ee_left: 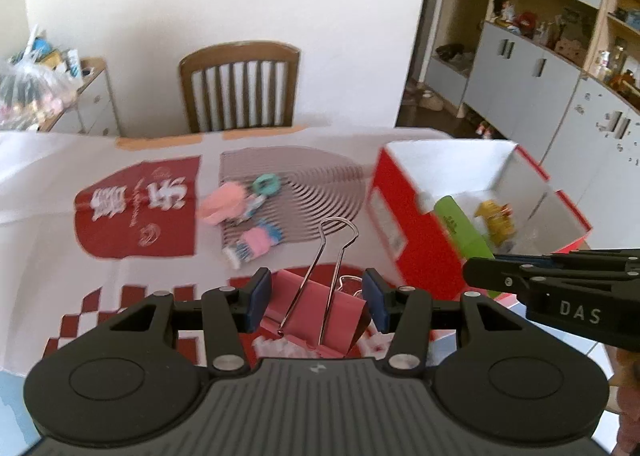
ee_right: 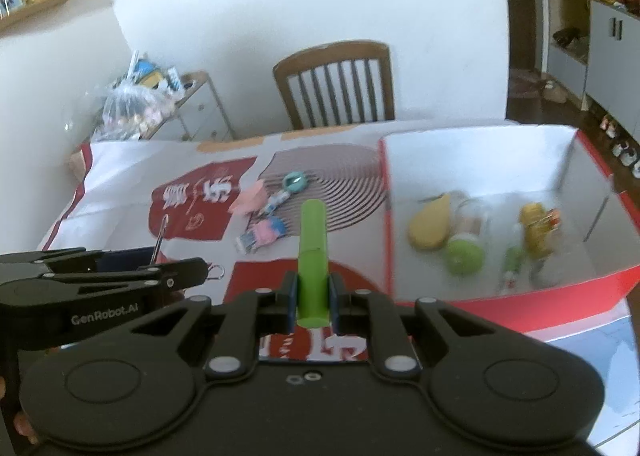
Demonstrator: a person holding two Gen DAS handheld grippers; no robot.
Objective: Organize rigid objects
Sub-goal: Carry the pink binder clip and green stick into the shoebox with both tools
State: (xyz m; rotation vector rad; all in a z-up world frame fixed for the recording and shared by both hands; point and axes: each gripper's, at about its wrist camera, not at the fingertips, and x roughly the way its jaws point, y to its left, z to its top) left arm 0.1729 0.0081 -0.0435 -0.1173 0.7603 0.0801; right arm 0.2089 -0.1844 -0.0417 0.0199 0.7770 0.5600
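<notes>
Binder clip, pink and large, sits low in the middle of the left wrist view, clamped between the blue pads of the left gripper; its two wire handles stand up and lean toward the upper right of the frame. The jaws are closed only as far as the clip's body allows, one pad against each end. In the right wrist view the right gripper is squeezed onto a green tube, which sticks forward out of the jaws toward the middle of the frame. The left gripper appears there too, at the left edge, with a wire handle poking above it.

A red box with white inner walls stands open on the right side of both views. Inside it lie a yellow toy, a green round thing, a yellow pear-shaped thing and some clear items too blurred to name. In the left view the tube's far end shows over the near wall of the box.

Out on the printed tablecloth, near the frame centre, lie a pink eraser-like piece, a teal ring and a pink and blue clip, close together. A wooden chair stands behind the table.
</notes>
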